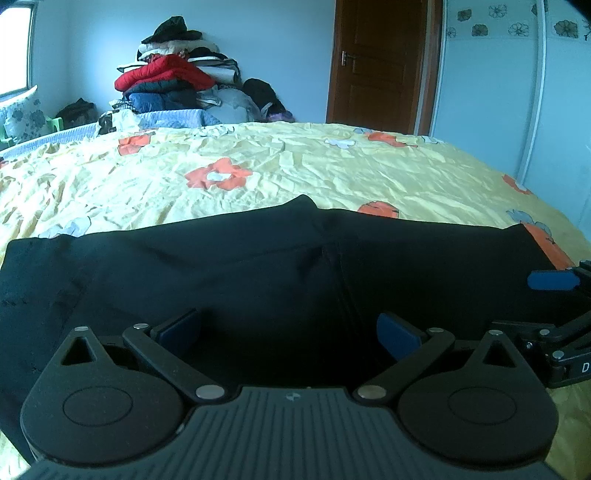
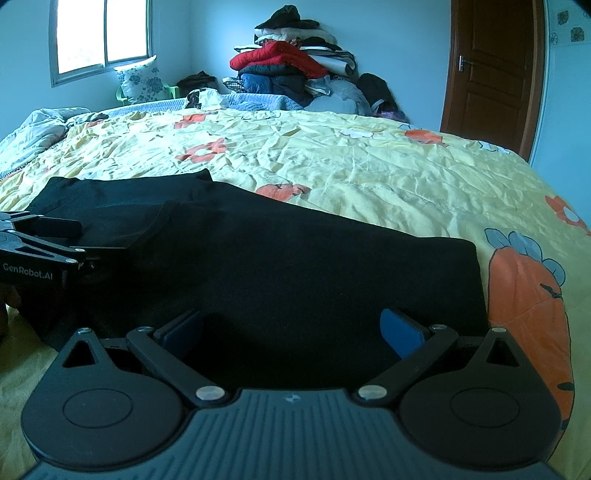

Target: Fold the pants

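Black pants point(image 1: 258, 266) lie flat across the near side of a bed with a yellow flowered cover point(image 1: 295, 166). My left gripper point(image 1: 288, 332) stands open low over the pants near their near edge, nothing between its blue pads. The right gripper point(image 1: 554, 295) shows at the right edge of the left wrist view. In the right wrist view the pants point(image 2: 277, 251) spread left to right, their right end stopping at about mid-right. My right gripper point(image 2: 291, 330) is open over that end. The left gripper point(image 2: 44, 240) juts in from the left, over the pants.
A tall heap of folded clothes and quilts point(image 1: 177, 77) stands beyond the bed's far edge. A brown door point(image 1: 380, 62) is at the back right, a window point(image 2: 99, 33) and a flowered pillow point(image 2: 142, 83) at the back left. The yellow cover point(image 2: 369, 166) stretches behind the pants.
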{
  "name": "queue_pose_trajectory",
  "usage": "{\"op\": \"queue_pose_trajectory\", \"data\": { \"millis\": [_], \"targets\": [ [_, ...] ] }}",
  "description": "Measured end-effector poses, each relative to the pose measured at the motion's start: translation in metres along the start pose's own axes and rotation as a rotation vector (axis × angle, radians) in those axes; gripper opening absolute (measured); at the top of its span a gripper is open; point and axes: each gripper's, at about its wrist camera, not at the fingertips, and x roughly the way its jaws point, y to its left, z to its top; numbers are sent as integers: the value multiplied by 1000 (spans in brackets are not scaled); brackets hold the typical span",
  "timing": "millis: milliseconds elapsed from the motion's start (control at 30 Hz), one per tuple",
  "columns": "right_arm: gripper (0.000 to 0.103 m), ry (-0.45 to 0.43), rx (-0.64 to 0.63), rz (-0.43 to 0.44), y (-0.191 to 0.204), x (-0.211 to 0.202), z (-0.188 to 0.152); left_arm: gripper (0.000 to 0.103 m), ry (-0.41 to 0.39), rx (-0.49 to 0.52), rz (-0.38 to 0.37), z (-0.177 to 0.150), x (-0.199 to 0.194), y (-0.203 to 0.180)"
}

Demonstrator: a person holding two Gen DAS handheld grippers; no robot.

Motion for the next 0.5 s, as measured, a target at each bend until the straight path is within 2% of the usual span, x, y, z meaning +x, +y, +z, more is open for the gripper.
{"op": "queue_pose_trajectory", "data": {
  "millis": [400,500],
  "targets": [
    [103,1,4,-8,1,0,1,103,-1,-7,4,1,-7,5],
    [103,1,4,-10,1,0,1,103,-37,6,48,6,-19,15]
  ]
}}
